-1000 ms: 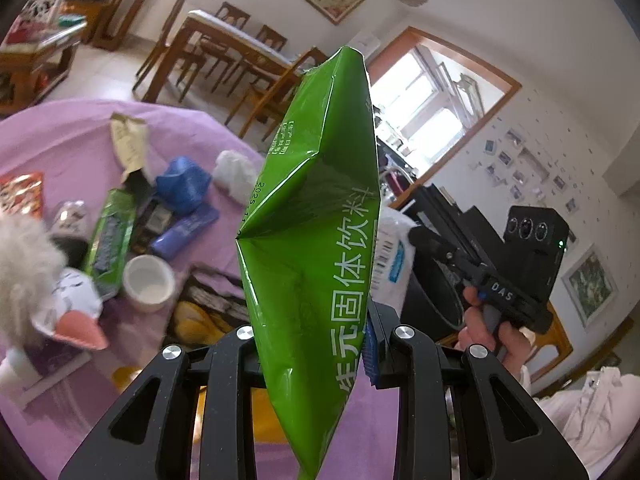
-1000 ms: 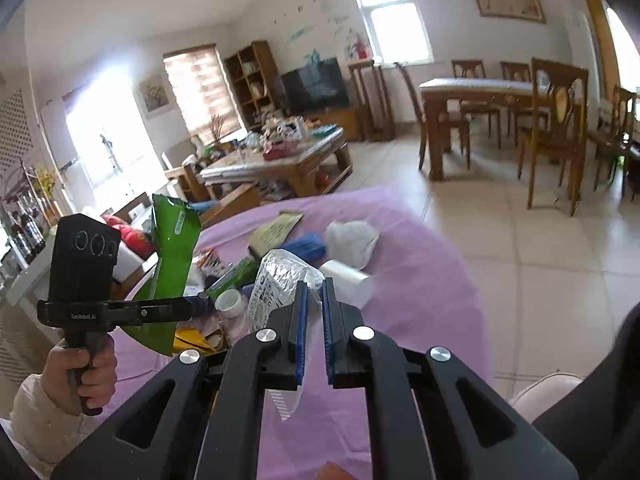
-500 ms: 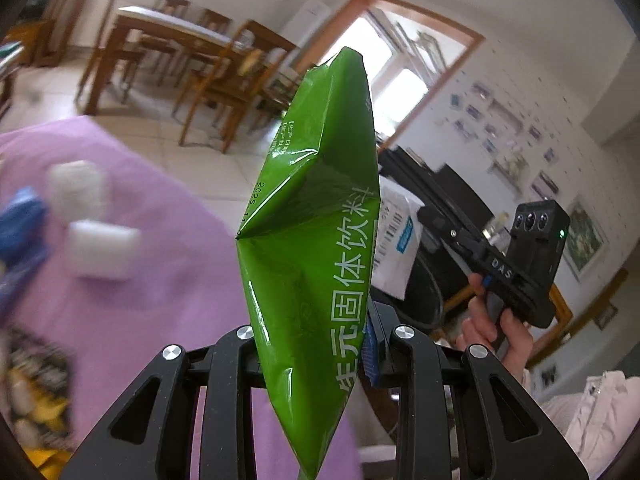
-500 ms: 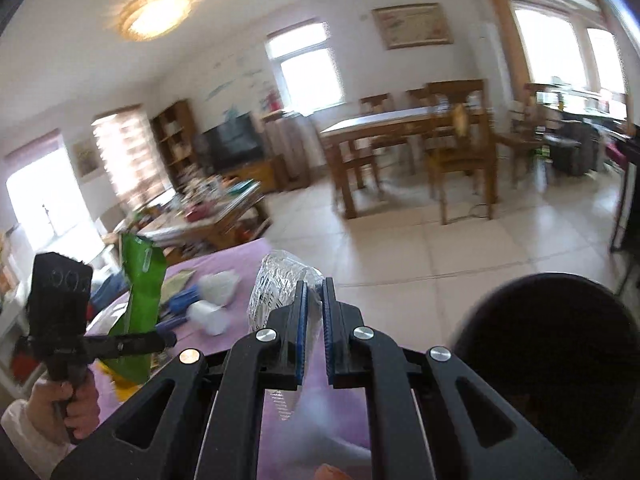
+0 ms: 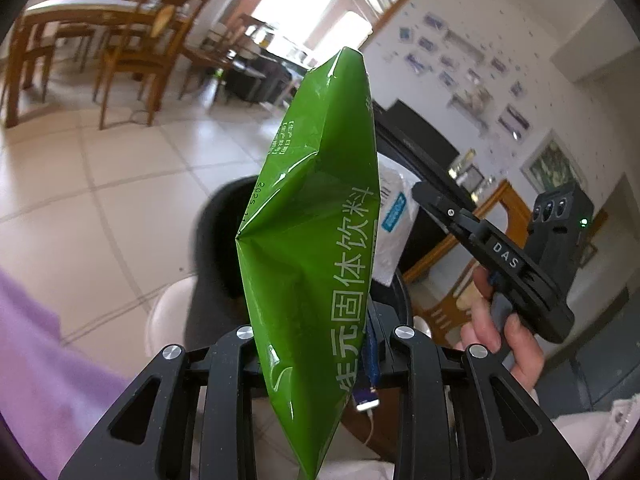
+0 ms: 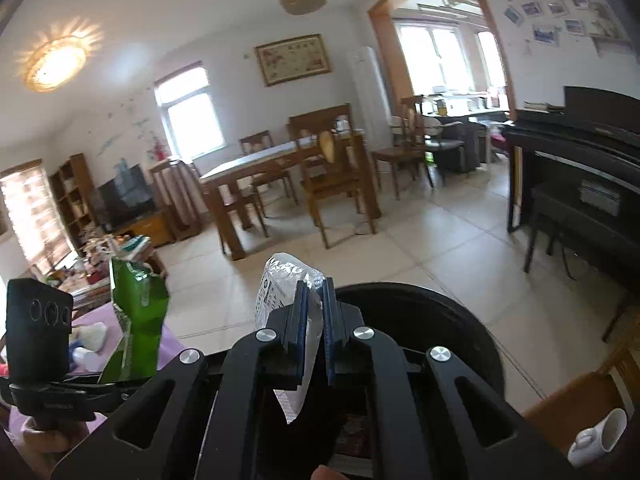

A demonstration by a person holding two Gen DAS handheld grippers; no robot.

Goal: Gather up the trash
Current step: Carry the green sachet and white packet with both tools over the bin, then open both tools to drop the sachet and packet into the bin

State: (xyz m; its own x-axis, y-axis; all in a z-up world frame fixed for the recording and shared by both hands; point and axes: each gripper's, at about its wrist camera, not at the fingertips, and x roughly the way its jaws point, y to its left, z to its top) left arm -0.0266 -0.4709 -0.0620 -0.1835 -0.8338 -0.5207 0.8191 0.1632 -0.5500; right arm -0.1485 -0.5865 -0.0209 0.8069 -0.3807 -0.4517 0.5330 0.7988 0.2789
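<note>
Clamping a crumpled glossy green foil pouch with white printed characters [image 5: 316, 240], our left gripper [image 5: 316, 344] has its jaws drawn nearly together on the pouch's lower half, so the pouch stands upright between them. Our right gripper [image 6: 314, 320] has its blue-padded jaws pressed tight on a thin clear plastic wrapper with small print [image 6: 292, 300], which sticks up above them and hangs below. Both grippers tilt downward. We hold each wrapper over the round black bin [image 6: 452, 312] on the tiled floor, beside the purple tablecloth [image 5: 36, 360]. Our right hand [image 5: 504, 320] grasps its handle.
</note>
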